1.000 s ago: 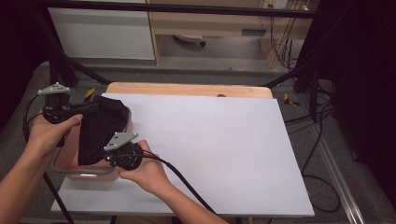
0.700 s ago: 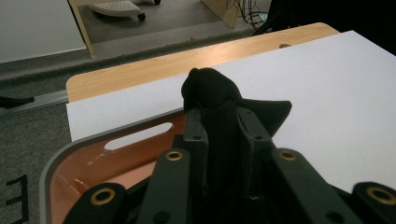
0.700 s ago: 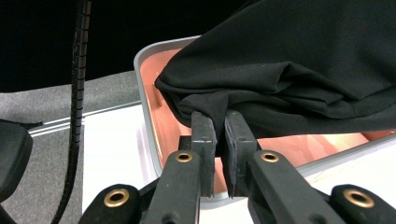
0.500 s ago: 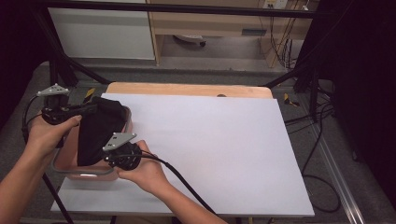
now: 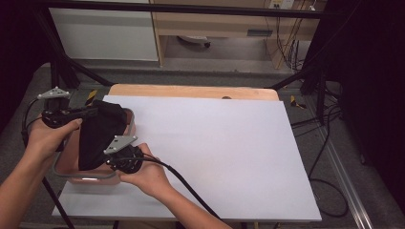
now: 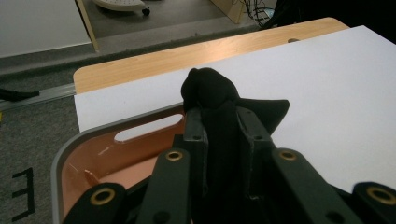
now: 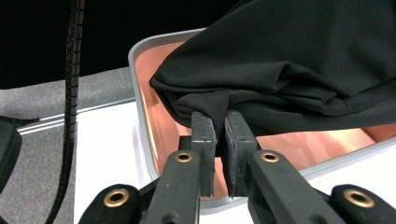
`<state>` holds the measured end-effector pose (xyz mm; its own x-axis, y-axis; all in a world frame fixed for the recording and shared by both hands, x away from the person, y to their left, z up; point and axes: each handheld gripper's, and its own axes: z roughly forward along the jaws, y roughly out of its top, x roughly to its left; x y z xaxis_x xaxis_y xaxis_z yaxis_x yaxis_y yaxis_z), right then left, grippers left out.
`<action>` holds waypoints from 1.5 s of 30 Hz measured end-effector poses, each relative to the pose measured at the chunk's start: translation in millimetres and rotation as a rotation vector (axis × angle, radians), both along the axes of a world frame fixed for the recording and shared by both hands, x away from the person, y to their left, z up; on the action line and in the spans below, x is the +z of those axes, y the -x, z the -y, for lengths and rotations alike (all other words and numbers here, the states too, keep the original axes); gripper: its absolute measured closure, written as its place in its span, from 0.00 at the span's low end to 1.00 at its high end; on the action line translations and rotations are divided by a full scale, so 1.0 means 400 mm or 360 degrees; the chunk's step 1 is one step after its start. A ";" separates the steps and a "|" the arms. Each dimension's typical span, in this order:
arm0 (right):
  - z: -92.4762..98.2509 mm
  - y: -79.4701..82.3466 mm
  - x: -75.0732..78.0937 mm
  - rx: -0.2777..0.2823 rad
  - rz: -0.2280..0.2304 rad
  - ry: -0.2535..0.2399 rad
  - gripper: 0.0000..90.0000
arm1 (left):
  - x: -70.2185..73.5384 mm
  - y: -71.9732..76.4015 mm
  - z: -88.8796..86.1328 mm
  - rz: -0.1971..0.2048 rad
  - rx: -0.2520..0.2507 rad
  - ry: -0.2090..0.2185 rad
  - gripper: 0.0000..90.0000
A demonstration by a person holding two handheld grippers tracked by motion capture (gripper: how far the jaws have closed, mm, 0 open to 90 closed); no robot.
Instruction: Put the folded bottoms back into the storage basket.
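A black cloth (image 5: pixel 98 131) hangs over a pink tray with a grey rim (image 5: pixel 61 171) at the table's left edge. My left gripper (image 5: pixel 93 111) is shut on the cloth's upper end; in the left gripper view the black cloth (image 6: pixel 210 88) bulges out between the pads above the tray (image 6: pixel 70 149). My right gripper (image 5: pixel 111 160) is shut on the cloth's lower edge near the tray's front. In the right gripper view the cloth (image 7: pixel 289 74) is pinched at a fold between the two pads of my right gripper (image 7: pixel 218 122), over the tray's inside (image 7: pixel 154 121).
A white sheet (image 5: pixel 219 152) covers most of the wooden table (image 5: pixel 191 90). A black cable (image 5: pixel 186 186) trails from the right gripper across the sheet. Dark frame poles (image 5: pixel 57 62) stand at the left; cables (image 5: pixel 325 143) lie on the floor at the right.
The left hand has shifted slightly and the cloth's upper part has moved a little with it. The right hand has stayed put.
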<state>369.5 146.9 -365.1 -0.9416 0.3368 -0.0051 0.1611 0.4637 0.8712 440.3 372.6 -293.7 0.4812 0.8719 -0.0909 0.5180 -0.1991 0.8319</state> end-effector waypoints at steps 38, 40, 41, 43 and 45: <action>-0.028 -0.006 -0.014 0.0010 -0.0017 0.0063 0.94 | -0.037 -0.019 -0.007 -0.0039 0.0006 -0.0026 0.84; -0.032 -0.008 -0.015 0.0006 -0.0015 0.0066 0.94 | -0.042 -0.023 -0.006 -0.0031 0.0002 -0.0024 0.84; -0.034 -0.009 -0.016 0.0007 -0.0022 0.0068 0.94 | -0.045 -0.025 -0.007 -0.0018 0.0002 -0.0050 0.83; -0.041 -0.011 -0.019 0.0010 -0.0053 0.0088 0.91 | -0.054 -0.031 -0.008 0.0030 0.0017 -0.0100 0.78; -0.047 -0.011 -0.024 0.0011 -0.0073 0.0114 0.74 | -0.063 -0.036 -0.009 0.0063 0.0040 -0.0100 0.62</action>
